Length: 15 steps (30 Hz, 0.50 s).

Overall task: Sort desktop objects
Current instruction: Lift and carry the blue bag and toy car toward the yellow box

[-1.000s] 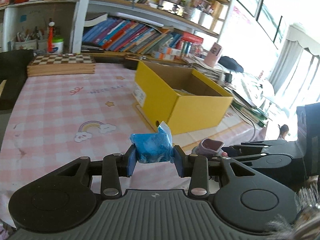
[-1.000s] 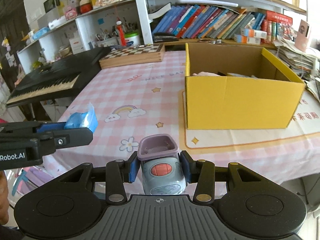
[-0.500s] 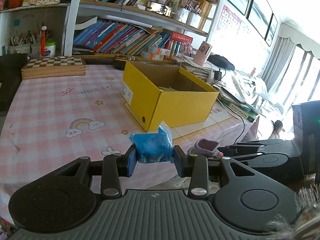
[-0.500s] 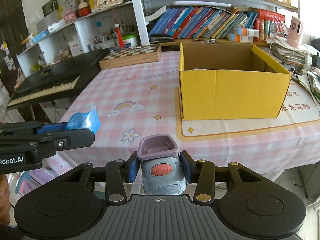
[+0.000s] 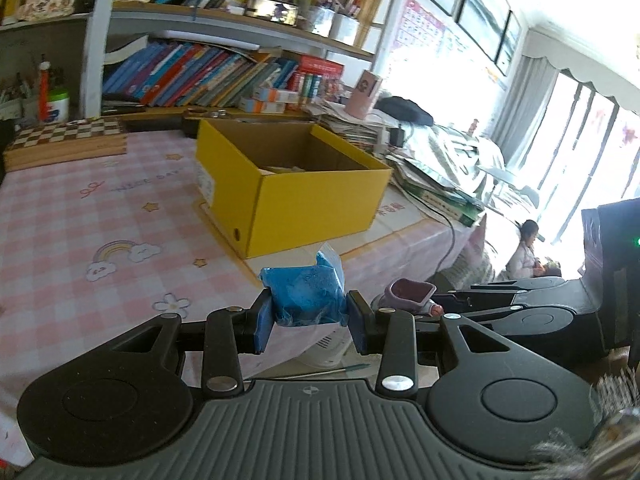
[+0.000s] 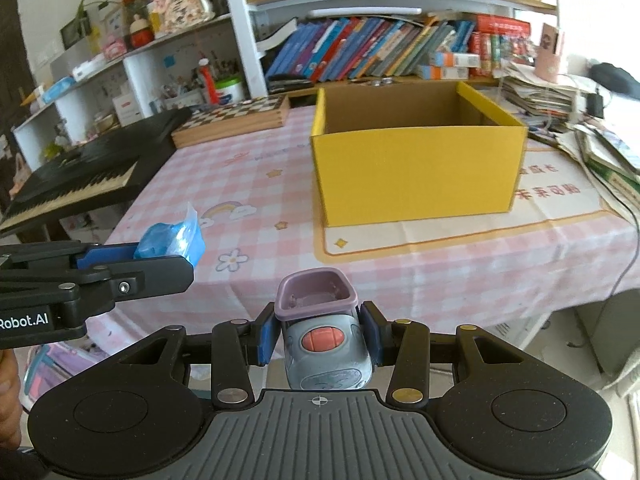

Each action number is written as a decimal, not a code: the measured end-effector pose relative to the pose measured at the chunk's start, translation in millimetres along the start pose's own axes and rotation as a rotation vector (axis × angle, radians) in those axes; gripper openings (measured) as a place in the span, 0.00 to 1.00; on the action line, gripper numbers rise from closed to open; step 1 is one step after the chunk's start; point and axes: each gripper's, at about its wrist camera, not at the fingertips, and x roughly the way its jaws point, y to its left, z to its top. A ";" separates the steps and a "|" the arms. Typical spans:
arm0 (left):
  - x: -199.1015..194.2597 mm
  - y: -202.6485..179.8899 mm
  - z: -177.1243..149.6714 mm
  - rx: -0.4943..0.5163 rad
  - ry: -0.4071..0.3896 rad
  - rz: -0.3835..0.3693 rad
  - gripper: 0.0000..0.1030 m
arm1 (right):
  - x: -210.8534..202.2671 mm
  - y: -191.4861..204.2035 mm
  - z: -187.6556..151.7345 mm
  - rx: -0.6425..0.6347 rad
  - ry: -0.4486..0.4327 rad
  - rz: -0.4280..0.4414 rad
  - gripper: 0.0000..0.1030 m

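Note:
My left gripper [image 5: 309,316] is shut on a blue plastic packet [image 5: 306,294], held in the air in front of the table's near edge. The packet also shows in the right wrist view [image 6: 172,240]. My right gripper [image 6: 320,336] is shut on a grey toy with a purple cup top and a red button [image 6: 322,334]; it shows in the left wrist view [image 5: 410,294] too. An open yellow cardboard box [image 6: 416,168] stands on the pink checked tablecloth [image 6: 248,188] ahead of both grippers, with some items inside [image 5: 280,169].
A wooden chessboard box [image 6: 236,118] lies at the table's far side. A black keyboard [image 6: 76,176] sits left of the table. Stacked papers and books [image 6: 600,144] crowd the right edge. Bookshelves [image 5: 208,72] stand behind. A cable [image 5: 450,240] hangs off the table corner.
Both grippers have drawn back from the table with their objects still held. The yellow box and table look farther away and lower than before.

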 end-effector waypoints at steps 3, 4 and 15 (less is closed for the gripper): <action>3.0 -5.8 0.3 0.018 0.004 -0.028 0.34 | -4.3 -5.3 -0.3 0.014 -0.005 -0.021 0.42; 4.3 -6.8 -0.2 0.019 0.006 -0.035 0.34 | -5.6 -6.7 -1.0 0.019 -0.006 -0.026 0.42; 18.4 -19.9 5.8 0.051 0.012 -0.092 0.34 | -12.8 -20.3 -3.0 0.054 -0.004 -0.069 0.42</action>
